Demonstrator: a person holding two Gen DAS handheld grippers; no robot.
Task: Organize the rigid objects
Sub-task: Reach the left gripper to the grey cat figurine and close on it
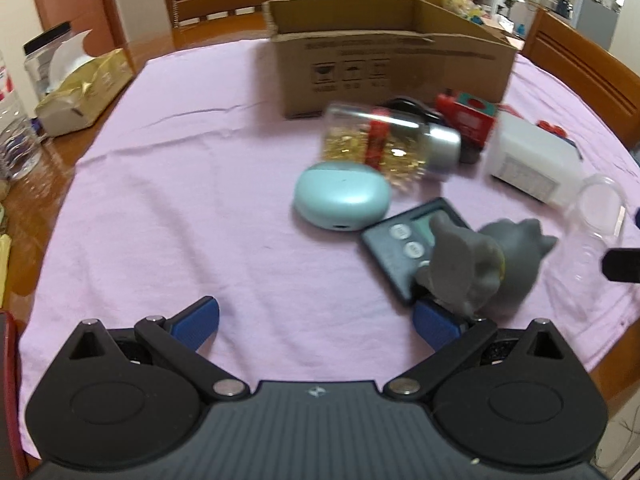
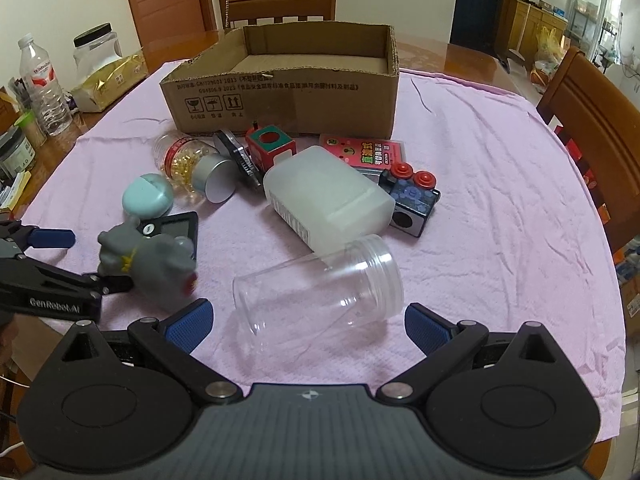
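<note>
Item one, far left off the pink cloth (image 2: 500, 184): a water bottle (image 2: 42, 88), a black-lidded jar (image 2: 96, 46) and a gold tissue pack (image 2: 110, 84), all on bare wood and partly cut by my frame edge. Item two, my left gripper (image 1: 316, 318): fingers spread wide; its right pad (image 1: 434, 322) sits against the base of the grey toy figure (image 2: 148, 258), though I cannot tell if it truly touches. The figure lies tipped over the corner of a dark timer (image 1: 404, 240), hiding part of its screen. Item three, a pale teal case (image 2: 148, 195), just beside the timer. Item four, a jar of yellow capsules (image 2: 188, 162) on its side, silver cap toward me; blurred in the left view. Item five, a cardboard box (image 2: 288, 96), open-topped, at the back; its floor is only partly visible. Item six, a red block (image 2: 270, 148) and a black disc (image 2: 236, 152), half hidden behind the capsule jar and a white bottle (image 2: 328, 196). Item seven, a clear jar (image 2: 320, 288), lidless, on its side, lying just ahead of my right gripper (image 2: 310, 322), whose fingers are spread apart and hold nothing. Item eight, a red card pack (image 2: 362, 152) and a dark toy with red knobs (image 2: 412, 196), partly covered by the white bottle.
</note>
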